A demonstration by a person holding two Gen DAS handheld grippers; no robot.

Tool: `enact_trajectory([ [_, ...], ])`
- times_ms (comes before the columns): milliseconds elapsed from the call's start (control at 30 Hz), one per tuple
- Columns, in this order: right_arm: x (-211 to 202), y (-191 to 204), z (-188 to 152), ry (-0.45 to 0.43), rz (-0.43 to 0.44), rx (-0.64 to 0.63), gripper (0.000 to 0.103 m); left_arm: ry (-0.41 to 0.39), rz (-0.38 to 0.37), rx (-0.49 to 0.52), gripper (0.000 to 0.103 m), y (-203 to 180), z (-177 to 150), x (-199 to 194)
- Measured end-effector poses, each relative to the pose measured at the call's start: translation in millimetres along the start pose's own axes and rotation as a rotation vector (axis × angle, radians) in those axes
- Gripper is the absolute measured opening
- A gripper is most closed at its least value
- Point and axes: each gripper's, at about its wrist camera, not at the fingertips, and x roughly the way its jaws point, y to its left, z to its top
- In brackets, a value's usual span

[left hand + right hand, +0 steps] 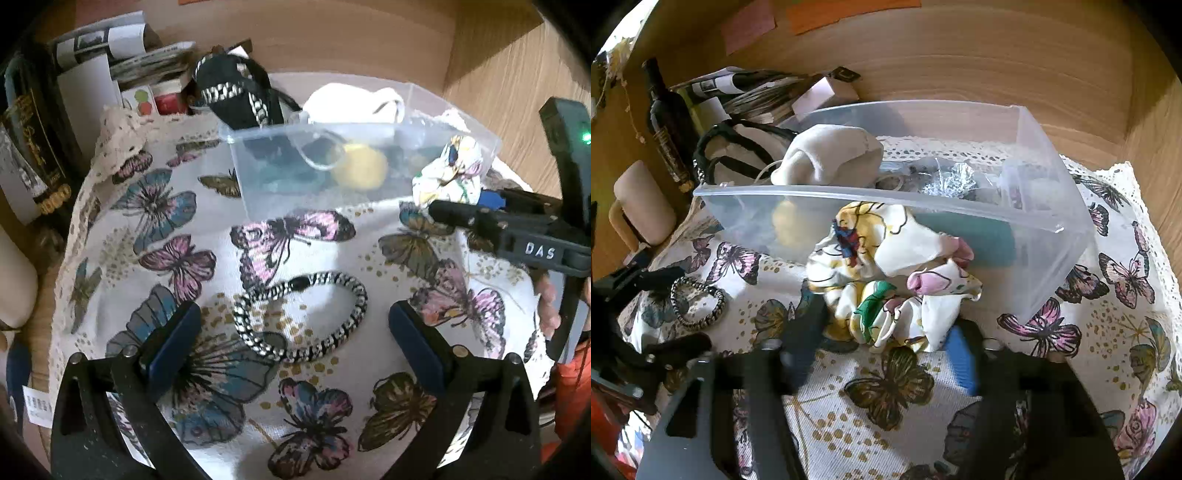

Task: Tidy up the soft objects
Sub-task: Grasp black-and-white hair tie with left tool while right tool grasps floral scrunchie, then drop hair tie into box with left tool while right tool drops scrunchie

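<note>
A black-and-white braided hair tie point(303, 317) lies on the butterfly cloth point(177, 236) between the fingers of my open left gripper point(295, 343); it also shows in the right wrist view point(698, 302). My right gripper point(882, 339) is shut on a floral fabric scrunchie point(894, 273), held in front of the clear plastic box point(1049, 236); the scrunchie point(448, 173) and right gripper point(458, 210) show beside the box point(258, 184) in the left wrist view. The box holds a white cloth item point(831, 155), a yellow ball point(362, 166) and dark items.
A black patterned strap point(236, 96) lies behind the box. A dark bottle point(668, 122), papers and small boxes point(122, 66), and a beige mug point(642, 206) stand at the left. Wooden walls point(997, 55) close the back and right.
</note>
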Motion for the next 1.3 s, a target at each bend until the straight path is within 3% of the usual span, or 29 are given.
enact_trajectory([
  [67,-3,-2,-3,-0.008,0.006,0.002,0.028,-0.015,0.008,0.006,0.102,-2,-2,-2],
  [133,-5,-2,-4,-0.016,0.017,0.006,0.024,-0.039,-0.002,0.007,0.092,-4,-5,-8],
  [167,-8,-1,-4,-0.027,0.019,0.009,0.021,-0.029,-0.011,0.010,0.081,-5,-7,-8],
  [233,-13,-1,-6,-0.047,0.024,0.013,0.019,-0.031,-0.024,0.006,0.074,-4,-8,-9],
  [333,-22,-2,-11,-0.072,0.021,0.010,0.018,-0.041,-0.031,0.005,0.054,-4,-9,-13],
  [400,-29,-4,-14,-0.089,0.018,0.011,0.017,-0.044,-0.036,0.007,0.030,3,-6,-13],
  [500,-41,-6,-17,-0.118,0.021,0.015,0.017,-0.051,-0.047,0.001,0.012,5,-3,-20],
  [900,-92,0,-11,-0.262,0.003,-0.001,0.017,-0.184,-0.049,0.004,0.009,-5,25,-57],
  [1100,-108,2,4,-0.330,-0.018,-0.028,0.017,-0.295,-0.043,0.027,0.009,-18,48,-81],
  [1300,-115,1,22,-0.389,-0.033,-0.047,0.017,-0.350,-0.050,0.031,0.009,-17,76,-82],
])
